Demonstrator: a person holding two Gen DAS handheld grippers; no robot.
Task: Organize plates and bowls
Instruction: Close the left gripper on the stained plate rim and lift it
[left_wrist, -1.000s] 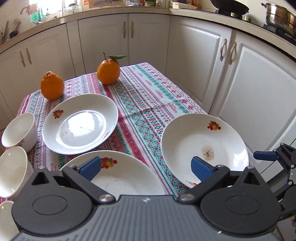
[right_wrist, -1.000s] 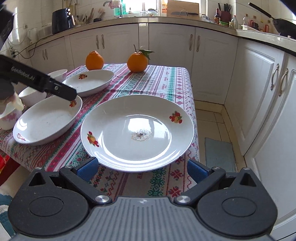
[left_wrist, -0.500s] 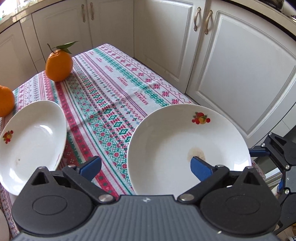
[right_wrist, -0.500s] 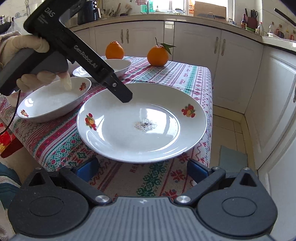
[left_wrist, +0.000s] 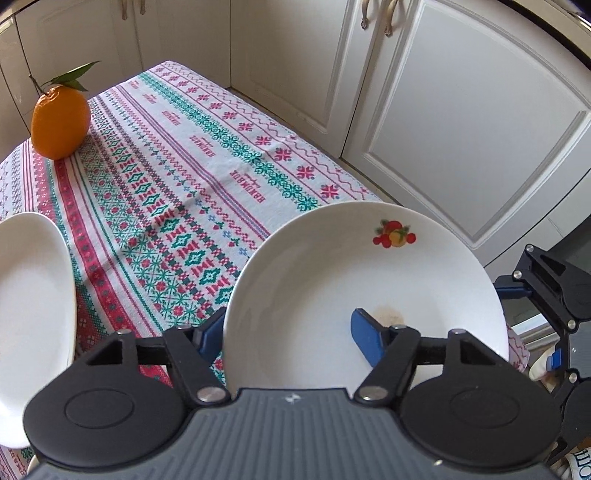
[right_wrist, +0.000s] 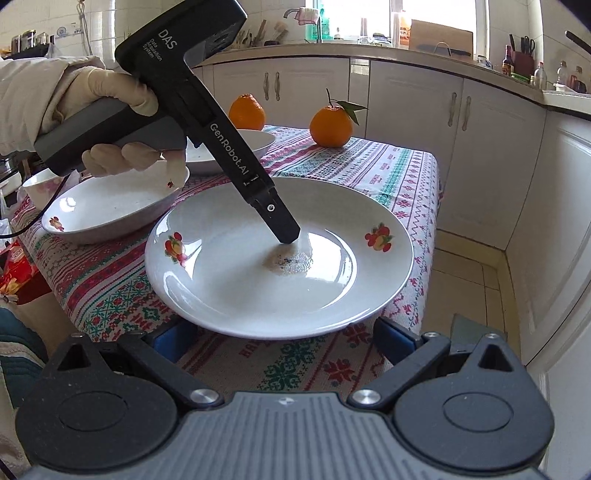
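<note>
The left gripper (left_wrist: 290, 334) is closing its blue-padded jaws over the near rim of the white ceramic plate with red fruit decals (left_wrist: 369, 280), one finger (left_wrist: 369, 341) inside the dish, the other under the rim outside; whether the pads press yet I cannot tell. That plate sits at the corner of the red-and-green patterned tablecloth (left_wrist: 192, 177), its edge overhanging, which is likely why the rim is so easy to straddle. The right gripper (right_wrist: 280, 338) waits just below the plate's front edge, jaws wide, holding nothing, probably ready to steady it. A second white dish (right_wrist: 110, 206) lies just beside, a likely stacking spot. Two oranges (right_wrist: 330, 125) stand at the far end, well apart.
</note>
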